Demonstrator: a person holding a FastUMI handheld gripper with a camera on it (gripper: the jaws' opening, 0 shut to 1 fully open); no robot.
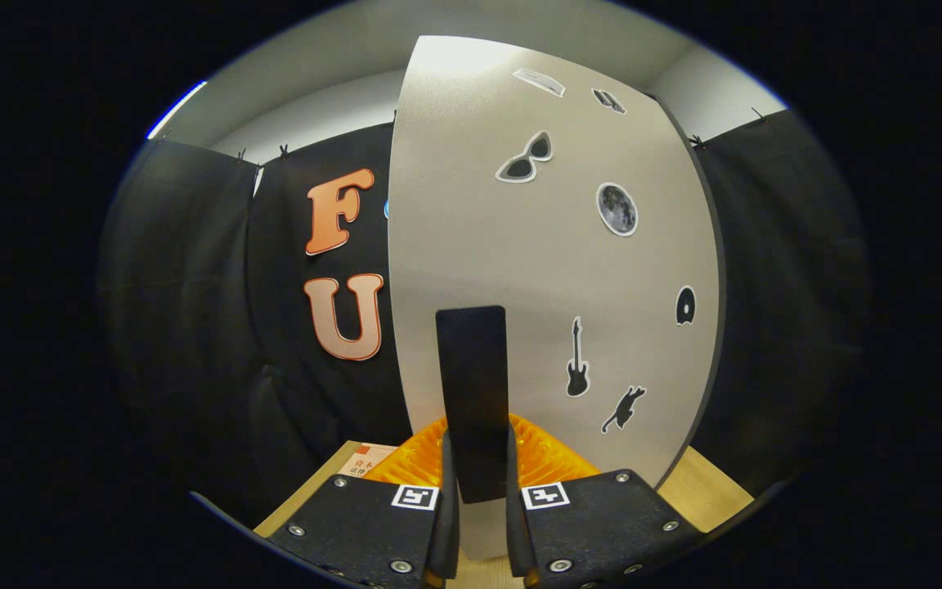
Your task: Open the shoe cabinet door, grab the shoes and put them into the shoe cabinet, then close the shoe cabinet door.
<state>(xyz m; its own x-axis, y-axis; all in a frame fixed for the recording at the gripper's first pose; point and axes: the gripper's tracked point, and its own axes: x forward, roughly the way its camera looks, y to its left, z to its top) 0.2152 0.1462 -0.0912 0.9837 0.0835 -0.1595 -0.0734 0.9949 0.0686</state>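
Note:
The shoe cabinet door [520,270] is a pale grey panel with several small dark stickers, standing right in front of me. A flat dark upright handle [473,384] juts from its lower part. My gripper [476,474] is shut on this handle, one finger pressing each side of its lower end. The door's left edge stands free against the black cloth, so it looks swung partly out. The cabinet's inside and the shoes are hidden behind the panel.
A light wooden surface [708,491] lies under the door on both sides. A small printed card [366,460] lies on it just left of the fingers. Black cloth walls close in left and right, with a white wall above.

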